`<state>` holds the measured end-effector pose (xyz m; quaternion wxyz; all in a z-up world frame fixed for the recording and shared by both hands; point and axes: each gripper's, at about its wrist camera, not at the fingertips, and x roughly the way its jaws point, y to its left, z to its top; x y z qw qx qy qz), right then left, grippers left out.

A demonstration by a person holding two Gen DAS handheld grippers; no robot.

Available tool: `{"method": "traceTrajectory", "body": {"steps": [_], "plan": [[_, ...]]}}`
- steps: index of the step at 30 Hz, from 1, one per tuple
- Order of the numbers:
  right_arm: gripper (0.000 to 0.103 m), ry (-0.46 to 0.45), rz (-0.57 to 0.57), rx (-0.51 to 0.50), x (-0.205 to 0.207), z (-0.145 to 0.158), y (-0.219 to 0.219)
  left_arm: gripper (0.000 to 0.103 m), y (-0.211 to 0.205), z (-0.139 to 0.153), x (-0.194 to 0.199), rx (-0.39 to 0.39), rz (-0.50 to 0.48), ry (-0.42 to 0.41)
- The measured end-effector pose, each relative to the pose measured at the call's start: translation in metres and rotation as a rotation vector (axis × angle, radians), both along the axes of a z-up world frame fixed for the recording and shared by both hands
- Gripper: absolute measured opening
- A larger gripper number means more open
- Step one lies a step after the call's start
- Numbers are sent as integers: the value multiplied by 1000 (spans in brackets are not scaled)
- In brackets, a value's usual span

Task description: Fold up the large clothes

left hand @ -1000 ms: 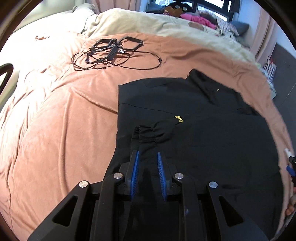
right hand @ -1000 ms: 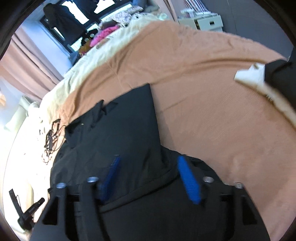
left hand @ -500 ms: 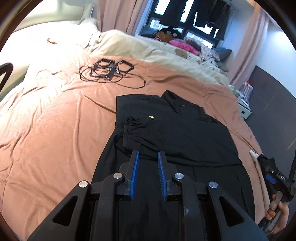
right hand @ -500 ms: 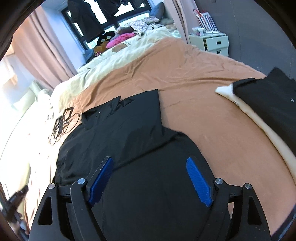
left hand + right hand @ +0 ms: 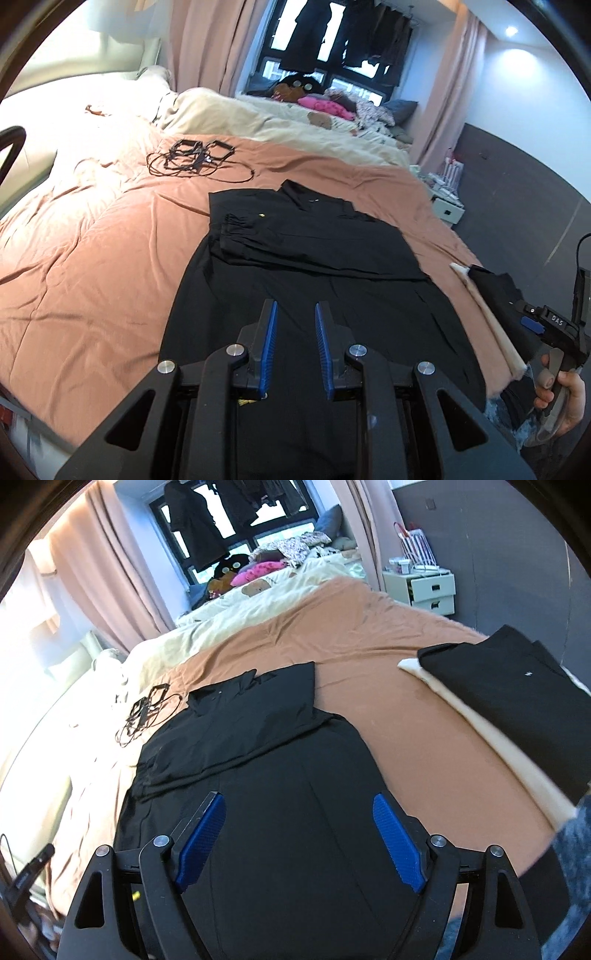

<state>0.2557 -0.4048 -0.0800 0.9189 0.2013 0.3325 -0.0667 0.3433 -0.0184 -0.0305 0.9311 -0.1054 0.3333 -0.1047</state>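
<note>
A large black garment [image 5: 314, 258] lies spread on the orange bedspread [image 5: 92, 258], collar at the far end and both sleeves folded across the chest. My left gripper [image 5: 295, 308] hovers above its lower half; the blue pads stand a narrow gap apart with nothing between them. In the right wrist view the same garment [image 5: 258, 775] fills the middle. My right gripper [image 5: 297, 799] hangs over its lower part with the jaws wide apart and empty. A hand [image 5: 561, 387] at the left wrist view's right edge holds the right gripper's handle.
A folded black garment [image 5: 517, 686] rests on a cream pad [image 5: 498, 746] at the bed's right side. Tangled black cables [image 5: 195, 158] lie beyond the collar. A cream duvet [image 5: 277, 122] and a heap of clothes sit by the window. White drawers [image 5: 432, 589] stand beside the bed.
Both grippers have pulled back and risen from the garment, so much more of the bed shows. The right jaws have spread wider. The left jaws kept their narrow gap.
</note>
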Motion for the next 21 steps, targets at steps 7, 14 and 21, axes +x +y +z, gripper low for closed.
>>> {"method": "traceTrajectory", "body": {"steps": [7, 14, 21], "plan": [[85, -3, 7, -18, -66, 3, 1, 30, -9, 9, -68, 23, -39, -29], [103, -15, 18, -53, -121, 1, 2, 103, 0, 19, -136, 1, -15, -146], [103, -21, 27, -72, -160, -6, 1, 103, 25, 14, -171, -14, 35, -137]]}}
